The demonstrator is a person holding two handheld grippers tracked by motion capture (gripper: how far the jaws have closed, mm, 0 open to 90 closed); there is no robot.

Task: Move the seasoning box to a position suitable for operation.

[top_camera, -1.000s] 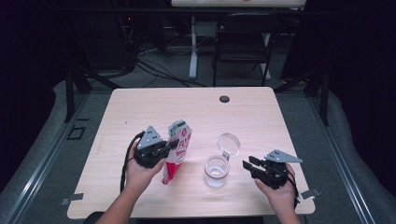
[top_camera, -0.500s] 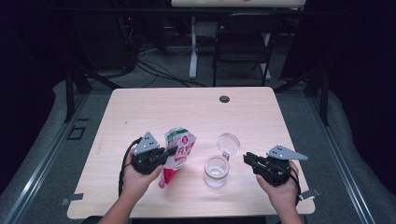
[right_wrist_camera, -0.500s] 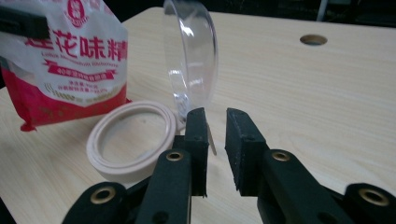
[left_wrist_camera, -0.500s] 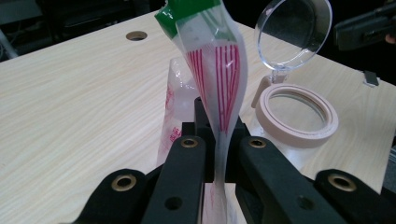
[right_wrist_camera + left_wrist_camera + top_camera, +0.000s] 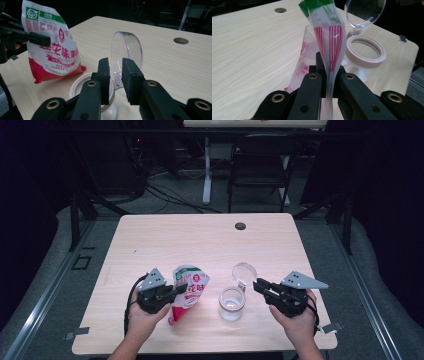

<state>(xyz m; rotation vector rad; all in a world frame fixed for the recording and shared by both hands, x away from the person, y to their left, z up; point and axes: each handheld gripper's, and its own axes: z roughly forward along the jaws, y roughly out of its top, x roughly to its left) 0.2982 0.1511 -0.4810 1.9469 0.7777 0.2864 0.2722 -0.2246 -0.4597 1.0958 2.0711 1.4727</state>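
Pouch (image 5: 187, 292) at table's (image 5: 200, 240) six o'clock, long axis tilted, top toward one o'clock, pinched by left gripper (image 5: 176, 290). One pouch, one jar (image 5: 232, 302). Right gripper (image 5: 260, 285) seemingly parted, just been opening, nothing gripped.

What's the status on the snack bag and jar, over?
Left tongs shut on snack bag. Right tongs open beside jar, lid flipped up. Nothing in the way.

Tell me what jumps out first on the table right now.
The red-and-white snack bag at the front left stands out, pinched in the left gripper. Just right of it stands a clear jar with its hinged lid flipped up. The right gripper sits close beside the jar, its fingers apart.
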